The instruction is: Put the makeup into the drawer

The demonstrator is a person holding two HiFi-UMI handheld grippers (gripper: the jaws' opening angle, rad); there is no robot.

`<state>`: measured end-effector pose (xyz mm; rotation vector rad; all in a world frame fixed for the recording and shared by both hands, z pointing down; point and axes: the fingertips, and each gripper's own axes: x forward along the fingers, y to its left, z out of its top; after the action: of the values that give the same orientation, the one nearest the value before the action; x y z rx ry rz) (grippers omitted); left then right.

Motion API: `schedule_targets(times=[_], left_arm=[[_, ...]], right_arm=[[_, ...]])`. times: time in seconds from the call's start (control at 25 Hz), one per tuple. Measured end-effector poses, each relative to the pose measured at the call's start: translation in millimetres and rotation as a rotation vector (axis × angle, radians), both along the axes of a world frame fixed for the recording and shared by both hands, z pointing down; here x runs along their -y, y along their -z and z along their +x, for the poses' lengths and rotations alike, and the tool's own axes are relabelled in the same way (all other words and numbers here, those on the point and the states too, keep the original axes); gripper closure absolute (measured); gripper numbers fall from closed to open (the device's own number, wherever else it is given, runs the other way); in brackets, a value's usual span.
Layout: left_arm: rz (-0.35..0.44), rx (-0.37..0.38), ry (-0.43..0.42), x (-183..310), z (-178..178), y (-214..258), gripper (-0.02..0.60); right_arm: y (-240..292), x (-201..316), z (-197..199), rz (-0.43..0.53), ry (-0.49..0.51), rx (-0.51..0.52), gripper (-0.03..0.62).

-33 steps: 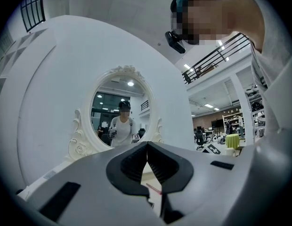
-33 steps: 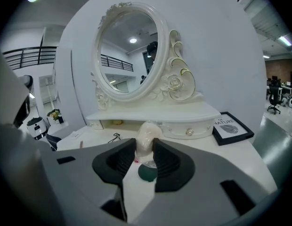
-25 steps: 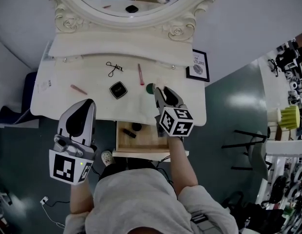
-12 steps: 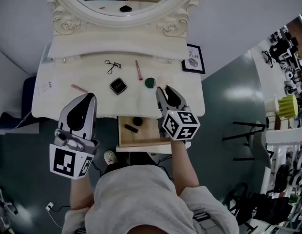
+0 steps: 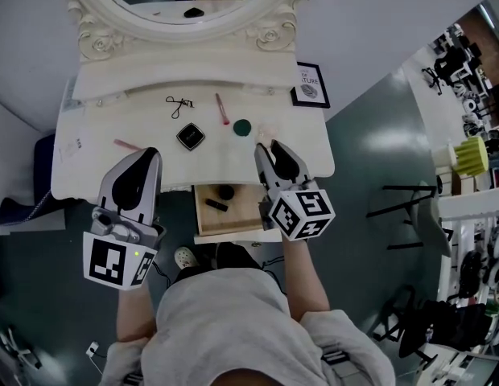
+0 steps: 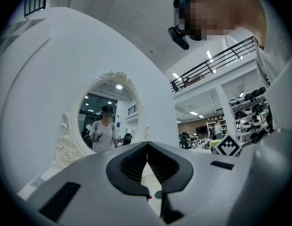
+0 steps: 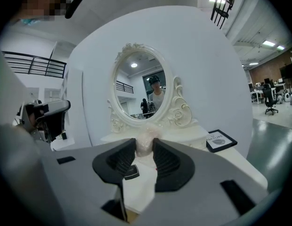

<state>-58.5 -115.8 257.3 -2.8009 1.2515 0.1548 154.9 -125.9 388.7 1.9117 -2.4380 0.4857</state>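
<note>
A white vanity table [image 5: 88,175] stands against a pale wall under an ornate oval mirror [image 7: 143,88]. Its wooden drawer [image 5: 241,215] is pulled open at the front, above a dark floor.

The piece of makeup being moved is a pale puff [image 7: 144,142], soft-looking and faintly pink. The right gripper [image 7: 144,147] pinches it between its pads and holds it over the right part of the tabletop, just behind the open drawer. The left gripper [image 6: 147,147] has its jaws pressed together on nothing and waits off the table's front left edge.

Two dark pieces already lie in the drawer, a round pot [image 5: 226,192] and a short stick [image 5: 216,205]. On the top are a green disc [image 5: 242,126], a black compact [image 5: 190,136], a pink tube [image 5: 221,109], an eyelash curler [image 5: 179,105] and a pink pencil [image 5: 127,145]. A framed print [image 5: 311,84] sits in the far right corner.

I'd say the puff is mid-carry. To do this well, the right gripper should draw back towards the person until the puff is over bare wood. It should then dip below the table's front edge, clear of the pot and stick, and only then let go. The puff looks light and squashy, so a low release should stop it bouncing out.
</note>
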Motion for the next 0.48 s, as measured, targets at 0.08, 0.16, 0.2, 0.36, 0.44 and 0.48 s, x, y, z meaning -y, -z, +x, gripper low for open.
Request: schedule_targets(times=[0.08,0.16,0.2,0.36,0.44,0.48], left_arm=[[0.002,-0.004,-0.015,-0.8,0.9,-0.1,0.566],[0.004,-0.008,-0.031,-1.7,2.7,-0.3,0.566],[0.005,-0.010,-0.039,-2.1,3.9,-0.4,0.566],[0.011,-0.016,-0.074,-4.4,9.3,0.5,0.566],[0.014,-0.018,-0.092,-5.9,11.9,1.3,0.566],[0.015,-0.019,-0.100,-6.6,13.3,1.7,0.566]], right_arm=[[5.4,-6.9,-2.1,0.021,-0.005,0.006,0.468],[10.1,-13.9,-3.1,0.037,-0.011,0.010,0.468],[12.0,-17.4,-3.1,0.044,-0.016,0.010,0.468],[18.6,-30.6,-1.9,0.064,-0.033,0.009,0.468],[21.6,-37.8,-0.9,0.074,-0.042,0.010,0.468],[23.2,-41.4,-0.1,0.079,-0.048,0.010,0.468]])
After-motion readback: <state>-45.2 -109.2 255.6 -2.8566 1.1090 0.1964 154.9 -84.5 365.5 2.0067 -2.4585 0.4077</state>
